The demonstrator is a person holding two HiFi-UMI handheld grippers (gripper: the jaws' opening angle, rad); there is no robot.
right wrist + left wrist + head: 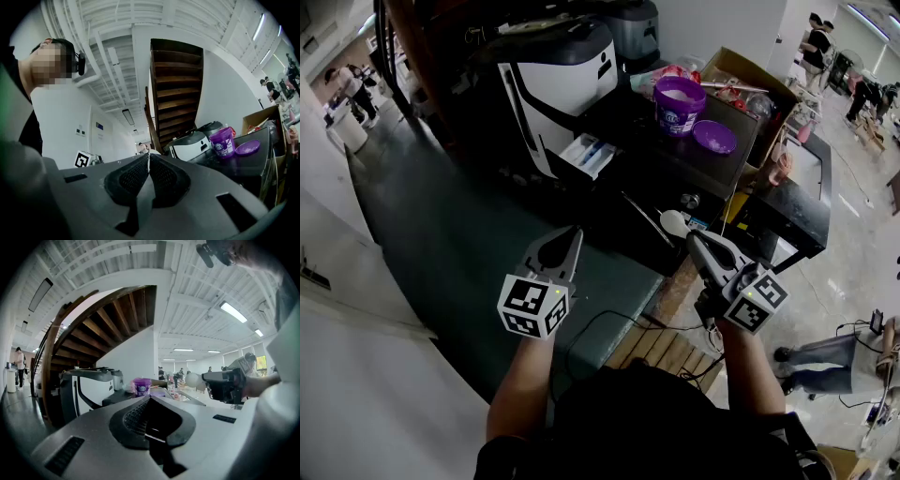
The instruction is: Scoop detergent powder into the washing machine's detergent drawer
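The white washing machine stands at the back with its detergent drawer pulled open. To its right, on the black table, an open purple detergent tub stands beside its purple lid. My right gripper is shut on the handle of a white spoon, in front of the table and well short of the tub. In the right gripper view the thin white handle shows between the pads. My left gripper is shut and holds nothing, below the drawer.
A cardboard box with clutter sits behind the tub. Black shelving is at the right, a green floor mat at the left and a wooden pallet underfoot. People stand in the far background.
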